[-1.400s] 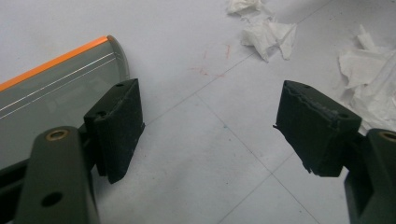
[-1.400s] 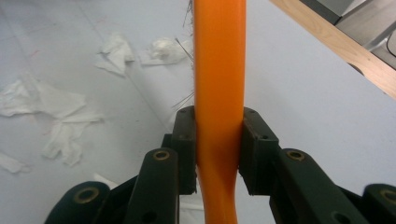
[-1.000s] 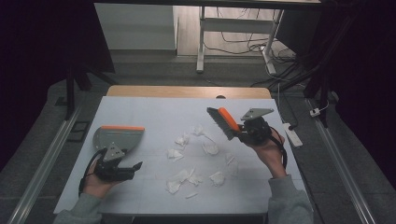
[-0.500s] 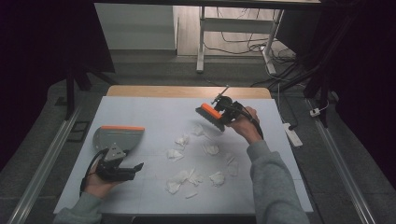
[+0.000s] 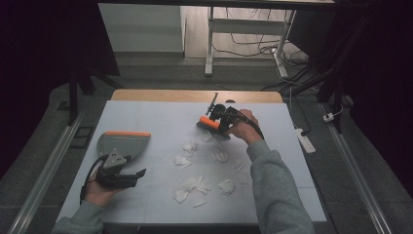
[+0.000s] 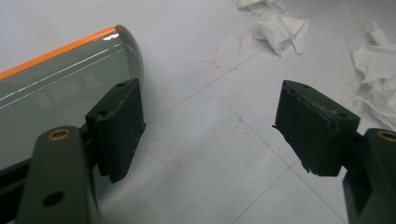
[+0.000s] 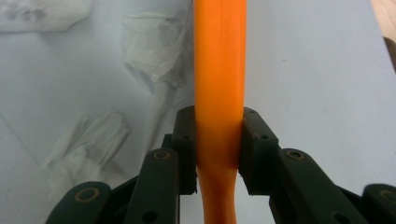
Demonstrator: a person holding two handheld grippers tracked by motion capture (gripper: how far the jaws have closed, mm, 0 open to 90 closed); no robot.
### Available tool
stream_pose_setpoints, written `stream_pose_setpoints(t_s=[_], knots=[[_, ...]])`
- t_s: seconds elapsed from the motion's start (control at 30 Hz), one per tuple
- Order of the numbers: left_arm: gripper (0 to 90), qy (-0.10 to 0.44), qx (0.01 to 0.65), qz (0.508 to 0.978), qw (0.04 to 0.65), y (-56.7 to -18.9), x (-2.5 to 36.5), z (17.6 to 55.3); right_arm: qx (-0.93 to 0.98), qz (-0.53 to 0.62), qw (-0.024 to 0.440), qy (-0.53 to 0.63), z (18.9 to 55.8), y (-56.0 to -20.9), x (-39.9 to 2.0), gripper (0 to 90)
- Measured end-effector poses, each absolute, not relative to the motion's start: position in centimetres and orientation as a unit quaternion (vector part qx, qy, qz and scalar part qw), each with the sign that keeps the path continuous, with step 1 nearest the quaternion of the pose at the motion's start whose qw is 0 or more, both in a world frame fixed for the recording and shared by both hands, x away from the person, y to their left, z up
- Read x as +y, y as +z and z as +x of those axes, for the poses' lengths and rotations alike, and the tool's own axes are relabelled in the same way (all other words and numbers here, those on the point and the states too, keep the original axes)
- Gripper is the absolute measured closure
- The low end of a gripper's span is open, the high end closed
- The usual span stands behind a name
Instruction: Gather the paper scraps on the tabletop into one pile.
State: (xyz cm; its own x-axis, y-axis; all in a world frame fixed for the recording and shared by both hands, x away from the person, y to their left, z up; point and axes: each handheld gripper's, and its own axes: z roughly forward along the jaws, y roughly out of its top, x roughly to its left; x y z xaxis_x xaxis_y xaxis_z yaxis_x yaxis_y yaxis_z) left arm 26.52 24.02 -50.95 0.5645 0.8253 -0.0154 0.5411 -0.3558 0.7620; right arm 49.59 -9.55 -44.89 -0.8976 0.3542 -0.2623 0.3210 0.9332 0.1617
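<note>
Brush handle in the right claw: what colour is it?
Orange, clearest in the right gripper view, where the brush handle runs up between the jaws.

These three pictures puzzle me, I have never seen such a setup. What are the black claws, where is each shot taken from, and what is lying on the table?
No robot here: a person sits at a white table and holds a hand-operated two-jaw gripper in each hand. The high view looks down from above the person's side. The other two come from small cameras riding on each gripper, looking along its black jaws.

The right gripper, also seen at the far side of the table, is shut on the orange handle of a small brush. The left gripper is open and holds nothing; it rests beside a grey dustpan with an orange edge.

Torn white paper scraps lie scattered across the middle of the table.
</note>
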Motion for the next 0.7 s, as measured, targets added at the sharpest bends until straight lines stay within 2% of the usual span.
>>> stream_pose_setpoints(t_s=[0.2, 0.57, 0.7], knots=[[24.4, 0.186, 0.427, 0.803, 0.372, -51.1, 24.0, 26.5, 0.978, 0.142, 0.147, 0.047, 47.6, -44.9, -9.0, 70.8], [24.9, 0.186, 0.427, 0.804, 0.369, -51.1, 23.7, 26.3, 0.987, 0.103, 0.094, 0.079, 42.2, -44.0, -9.3, 70.6], [25.0, 0.188, 0.428, 0.803, 0.369, -51.1, 23.7, 26.3, 0.978, 0.126, 0.115, 0.117, 42.6, -42.5, -9.8, 70.6]])
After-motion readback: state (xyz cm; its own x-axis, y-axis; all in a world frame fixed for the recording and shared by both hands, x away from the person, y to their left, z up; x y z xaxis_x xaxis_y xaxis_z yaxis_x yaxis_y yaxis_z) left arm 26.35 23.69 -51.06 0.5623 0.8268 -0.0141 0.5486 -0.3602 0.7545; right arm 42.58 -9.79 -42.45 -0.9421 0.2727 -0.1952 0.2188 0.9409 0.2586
